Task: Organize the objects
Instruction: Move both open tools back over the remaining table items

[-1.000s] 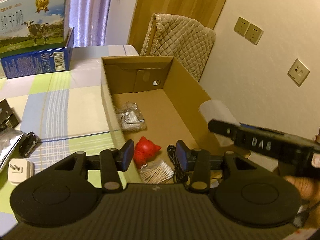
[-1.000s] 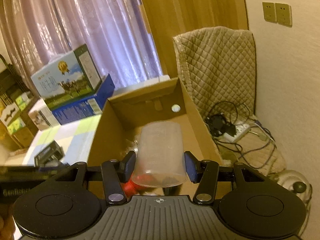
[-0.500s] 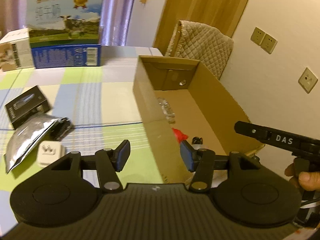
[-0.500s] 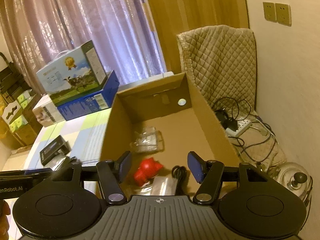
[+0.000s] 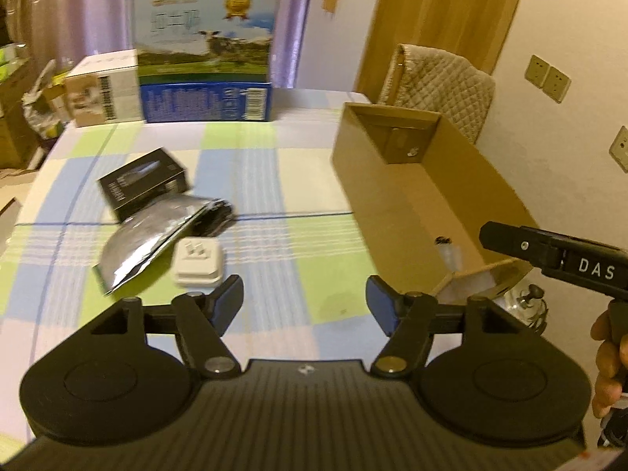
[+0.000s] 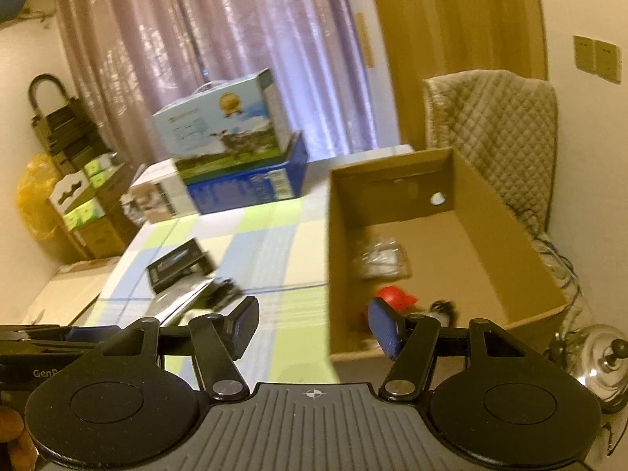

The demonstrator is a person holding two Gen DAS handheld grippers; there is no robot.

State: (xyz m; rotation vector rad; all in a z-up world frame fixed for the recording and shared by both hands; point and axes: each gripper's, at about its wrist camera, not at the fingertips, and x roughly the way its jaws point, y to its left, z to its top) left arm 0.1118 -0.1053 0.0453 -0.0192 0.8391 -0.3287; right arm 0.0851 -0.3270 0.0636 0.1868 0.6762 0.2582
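While both tongs hang over the checked table [image 5: 274,180], the left gripper [image 5: 304,304] is wide open and holds nothing, and the right gripper [image 6: 312,324] is wide open and empty too. The white plug [image 5: 199,262] lies on the table at about 11 o'clock from the left tongs, just beside them. A silver bag [image 5: 151,241] touches it, with its long side running from 7 to 1 o'clock. The left tongs look nearer to the plug. The cardboard box [image 5: 396,196] waits at 2 o'clock
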